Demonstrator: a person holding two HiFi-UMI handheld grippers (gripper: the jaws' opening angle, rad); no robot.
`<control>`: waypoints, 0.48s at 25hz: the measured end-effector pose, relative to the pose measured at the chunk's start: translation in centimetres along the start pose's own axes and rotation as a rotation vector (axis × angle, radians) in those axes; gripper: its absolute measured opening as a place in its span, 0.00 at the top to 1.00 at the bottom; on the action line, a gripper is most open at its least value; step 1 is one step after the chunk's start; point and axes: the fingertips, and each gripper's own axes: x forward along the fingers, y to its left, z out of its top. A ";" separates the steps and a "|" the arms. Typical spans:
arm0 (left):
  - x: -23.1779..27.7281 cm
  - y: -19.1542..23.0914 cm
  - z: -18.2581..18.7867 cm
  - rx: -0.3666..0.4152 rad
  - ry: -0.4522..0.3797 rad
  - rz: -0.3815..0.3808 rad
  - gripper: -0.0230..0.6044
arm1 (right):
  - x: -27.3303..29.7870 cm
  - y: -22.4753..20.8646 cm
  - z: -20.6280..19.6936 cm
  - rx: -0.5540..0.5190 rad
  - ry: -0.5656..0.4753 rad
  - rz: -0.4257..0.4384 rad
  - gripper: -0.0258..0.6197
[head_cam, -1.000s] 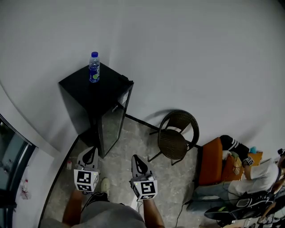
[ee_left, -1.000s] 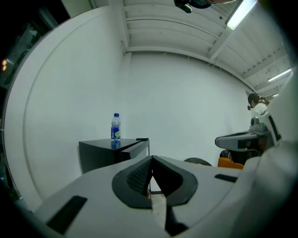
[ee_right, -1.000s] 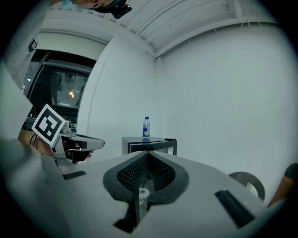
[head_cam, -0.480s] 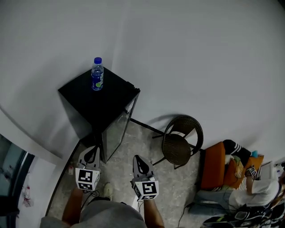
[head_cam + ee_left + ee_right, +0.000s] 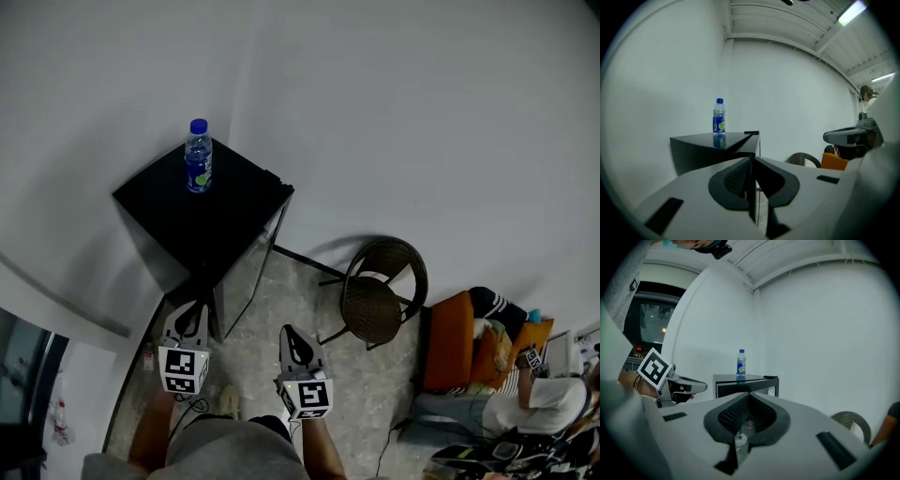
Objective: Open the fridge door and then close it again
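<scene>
A small black fridge (image 5: 192,217) stands in the corner against the white wall, its glass door (image 5: 246,272) shut. A water bottle with a blue cap (image 5: 198,157) stands on top of it. My left gripper (image 5: 191,313) is shut and empty, just short of the fridge's lower front corner. My right gripper (image 5: 290,335) is also shut and empty, further right over the floor. In the left gripper view the closed jaws (image 5: 752,160) point at the fridge (image 5: 705,149) and bottle (image 5: 719,116). The right gripper view shows its closed jaws (image 5: 749,397) below the fridge (image 5: 725,382) and bottle (image 5: 741,363).
A dark wicker chair (image 5: 377,289) stands right of the fridge, with a black bar along the floor between them. At the far right, a person sits by an orange seat (image 5: 446,339). A glass partition (image 5: 28,375) runs along the left.
Both grippers have moved nearer to the fridge, which now looks larger and closer in the head view. Their jaws stay shut and the door stays closed.
</scene>
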 end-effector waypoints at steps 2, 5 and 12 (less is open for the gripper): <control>0.7 0.3 0.1 -0.007 0.005 0.004 0.89 | 0.3 -0.4 -0.1 -0.002 0.005 -0.008 0.92; 1.8 0.9 -0.1 -0.030 0.012 0.003 0.80 | 1.0 -0.7 -0.1 -0.008 0.007 -0.018 0.92; 4.3 1.0 -1.0 -0.077 0.067 -0.015 0.55 | 1.9 -2.1 0.0 -0.011 0.013 -0.041 0.92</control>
